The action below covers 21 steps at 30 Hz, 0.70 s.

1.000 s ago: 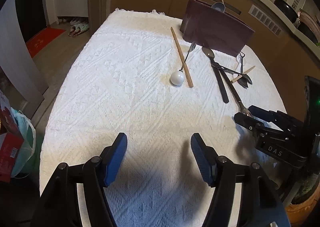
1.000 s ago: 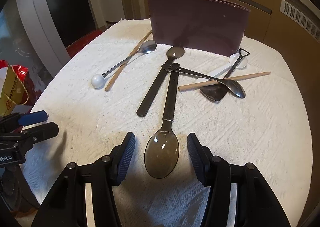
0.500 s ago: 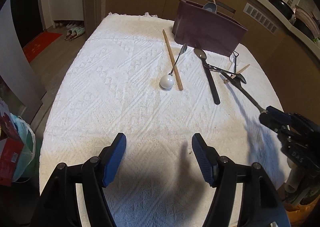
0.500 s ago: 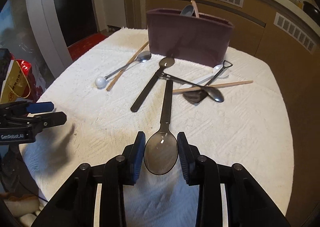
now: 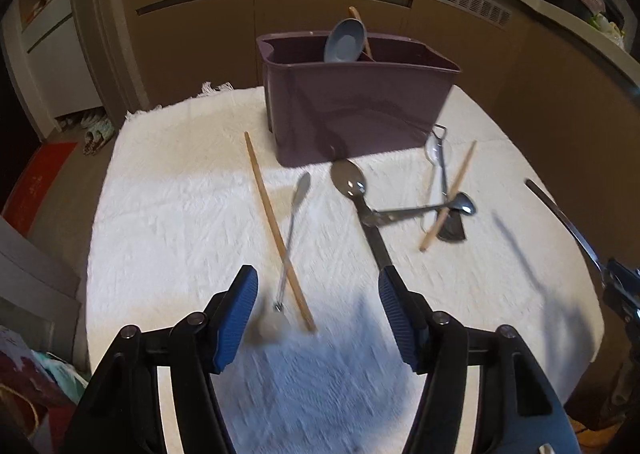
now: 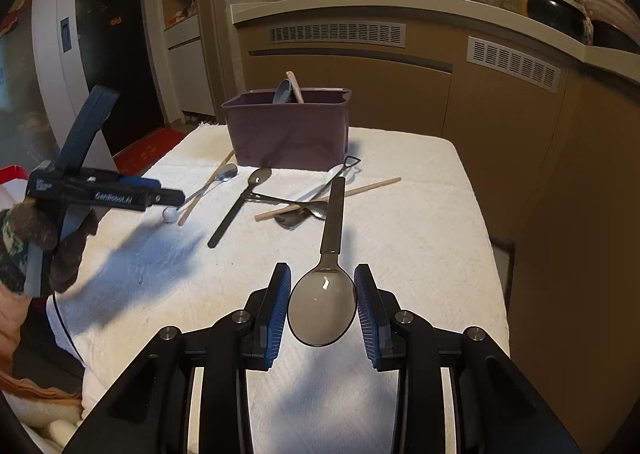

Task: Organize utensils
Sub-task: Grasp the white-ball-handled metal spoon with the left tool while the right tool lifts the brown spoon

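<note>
Worktop (image 5: 168, 213) covered by a white textured cloth, fringe at the far edge. Purple caddy (image 5: 352, 109) stands at the far middle. In front of the caddy, to its left: one wooden chopstick (image 5: 276, 230) beside a thin metal spoon with a white ball end (image 5: 290, 238). Directly in front: a black-handled steel spoon (image 5: 360, 201). Front right of the caddy: a crossed pile of a second chopstick (image 5: 450, 193), a white spoon (image 5: 434, 169) and dark utensils.

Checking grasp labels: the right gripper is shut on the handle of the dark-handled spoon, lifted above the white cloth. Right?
Not quite. The right gripper is shut on the bowl of the dark-handled spoon, not its handle, which points away toward the purple bin. It is lifted above the white cloth. The right wrist view shows this.
</note>
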Each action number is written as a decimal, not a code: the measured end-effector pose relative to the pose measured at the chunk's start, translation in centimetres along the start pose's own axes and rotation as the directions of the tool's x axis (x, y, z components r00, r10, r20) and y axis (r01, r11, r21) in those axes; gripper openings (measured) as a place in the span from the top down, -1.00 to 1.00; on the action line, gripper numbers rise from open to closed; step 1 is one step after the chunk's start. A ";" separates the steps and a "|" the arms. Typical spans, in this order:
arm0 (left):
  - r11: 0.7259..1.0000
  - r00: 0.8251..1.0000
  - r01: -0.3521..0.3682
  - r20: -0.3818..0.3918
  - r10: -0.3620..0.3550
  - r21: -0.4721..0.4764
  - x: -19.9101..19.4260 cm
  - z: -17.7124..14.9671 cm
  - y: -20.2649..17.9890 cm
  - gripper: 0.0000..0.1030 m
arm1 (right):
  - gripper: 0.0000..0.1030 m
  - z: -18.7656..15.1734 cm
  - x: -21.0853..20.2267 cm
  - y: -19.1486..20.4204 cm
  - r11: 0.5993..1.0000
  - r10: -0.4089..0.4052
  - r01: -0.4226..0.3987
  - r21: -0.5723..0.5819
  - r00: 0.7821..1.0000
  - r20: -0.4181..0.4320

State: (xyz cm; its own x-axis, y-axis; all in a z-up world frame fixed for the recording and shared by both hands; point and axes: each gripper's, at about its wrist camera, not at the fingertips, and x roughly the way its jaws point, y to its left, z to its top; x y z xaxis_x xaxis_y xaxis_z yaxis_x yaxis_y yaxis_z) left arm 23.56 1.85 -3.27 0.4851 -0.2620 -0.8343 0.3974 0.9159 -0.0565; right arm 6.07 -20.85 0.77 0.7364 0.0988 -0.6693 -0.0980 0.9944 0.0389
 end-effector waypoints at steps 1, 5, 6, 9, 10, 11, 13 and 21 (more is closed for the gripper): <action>1.000 1.000 -0.017 -0.007 0.017 0.017 0.8 1.1 0.1 -0.08 | 0.35 -0.2 0.2 -0.3 1.000 0.000 0.000 0.007 1.000 -0.001; 0.993 0.997 -0.046 -0.058 0.053 0.111 3.8 3.8 -0.6 0.02 | 0.34 -0.9 1.5 -1.1 0.999 0.018 -0.018 0.030 1.000 -0.020; 0.988 0.995 -0.059 -0.072 0.070 0.144 4.6 4.4 -1.0 0.08 | 0.35 -1.0 1.9 -1.2 0.999 0.023 -0.022 0.034 0.999 -0.027; 0.971 0.983 -0.123 -0.107 0.147 0.206 6.8 5.3 -1.7 0.27 | 0.34 -1.2 3.2 -1.7 0.998 0.040 -0.037 0.050 0.998 -0.045; 0.968 0.980 -0.125 -0.127 0.155 0.216 7.6 5.4 -1.7 0.30 | 0.35 -1.3 3.5 -1.8 0.998 0.045 -0.042 0.055 0.998 -0.049; 0.968 0.977 -0.128 -0.143 0.161 0.218 8.2 5.4 -1.7 0.33 | 0.35 -1.4 3.9 -2.0 0.997 0.051 -0.048 0.060 0.997 -0.055; 0.971 0.975 -0.117 -0.163 0.152 0.208 9.1 5.6 -1.4 0.47 | 0.35 -1.6 4.6 -2.2 0.996 0.062 -0.057 0.071 0.996 -0.067; 0.978 0.989 -0.108 -0.081 0.124 0.178 7.5 3.9 -1.7 0.95 | 0.35 -1.9 6.6 -2.5 0.995 0.074 -0.065 0.081 0.991 -0.115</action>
State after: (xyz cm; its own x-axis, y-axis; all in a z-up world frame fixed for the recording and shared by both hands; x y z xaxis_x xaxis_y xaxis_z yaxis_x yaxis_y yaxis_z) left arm 29.52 -2.82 -7.27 0.4661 -0.1210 -0.8764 0.4748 0.8701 0.1324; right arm 9.92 -22.74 -5.11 0.6456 0.1672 -0.7452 -0.0912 0.9856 0.1422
